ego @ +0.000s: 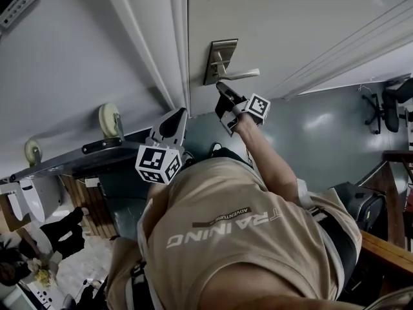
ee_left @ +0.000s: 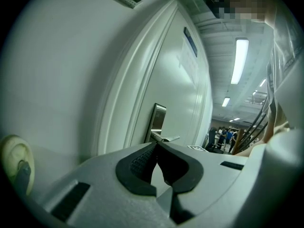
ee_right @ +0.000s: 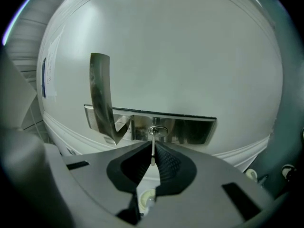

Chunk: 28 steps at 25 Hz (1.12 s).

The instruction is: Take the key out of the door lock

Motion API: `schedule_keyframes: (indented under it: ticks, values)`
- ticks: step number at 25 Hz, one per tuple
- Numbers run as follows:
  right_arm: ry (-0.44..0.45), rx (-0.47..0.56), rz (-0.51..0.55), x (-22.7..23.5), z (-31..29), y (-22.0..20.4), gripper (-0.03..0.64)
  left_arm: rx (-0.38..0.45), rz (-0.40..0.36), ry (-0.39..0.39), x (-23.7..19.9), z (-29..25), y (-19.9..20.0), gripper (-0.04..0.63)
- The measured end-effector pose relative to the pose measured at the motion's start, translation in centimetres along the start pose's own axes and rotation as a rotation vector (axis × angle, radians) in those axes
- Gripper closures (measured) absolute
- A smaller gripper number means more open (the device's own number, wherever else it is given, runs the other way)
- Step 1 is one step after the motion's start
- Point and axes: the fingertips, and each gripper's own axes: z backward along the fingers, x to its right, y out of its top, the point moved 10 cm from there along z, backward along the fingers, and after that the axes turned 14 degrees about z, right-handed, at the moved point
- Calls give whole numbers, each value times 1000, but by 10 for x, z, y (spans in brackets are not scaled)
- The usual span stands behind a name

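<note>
Right tool [ee_right: 153,151] clenched on the key [ee_right: 152,138] in the door lock [ee_right: 157,129], beside the lever handle [ee_right: 100,94], left tool [ee_left: 156,146] closed on nothing, near the door frame [ego: 169,63]

Lock plate [ee_right: 190,130] and handle [ee_right: 100,96] recorded as polished, mirror-like metal; key [ee_right: 152,148] as thin bright metal; door [ee_right: 180,56] as smooth matt paint; pads [ee_right: 171,164] as ribbed black rubber.
</note>
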Motion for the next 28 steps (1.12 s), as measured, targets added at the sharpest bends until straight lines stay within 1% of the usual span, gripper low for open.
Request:
schedule_keyframes:
  ticks: [6,12,16,20,25,28]
  values:
    - [-3,7,8,3,21,-6,589,-11,2,-10,2,-5,1,589]
    - [-9,-18,23,-1,26,-6,589,-25,-11,-37,6,-13,6,589]
    - [-5,-36,90,-14,31,-4,589,-33,-17,-44,5,-18,7,589]
    - [9,-37,119,-18,42,3,589,-41,-22,-51,5,-26,9,589]
    - [-12,-104,197,-24,59,9,589,-55,-32,-70,13,-37,11,589]
    - [-4,-133,232,-28,67,9,589,-61,-33,-71,15,-40,10,589]
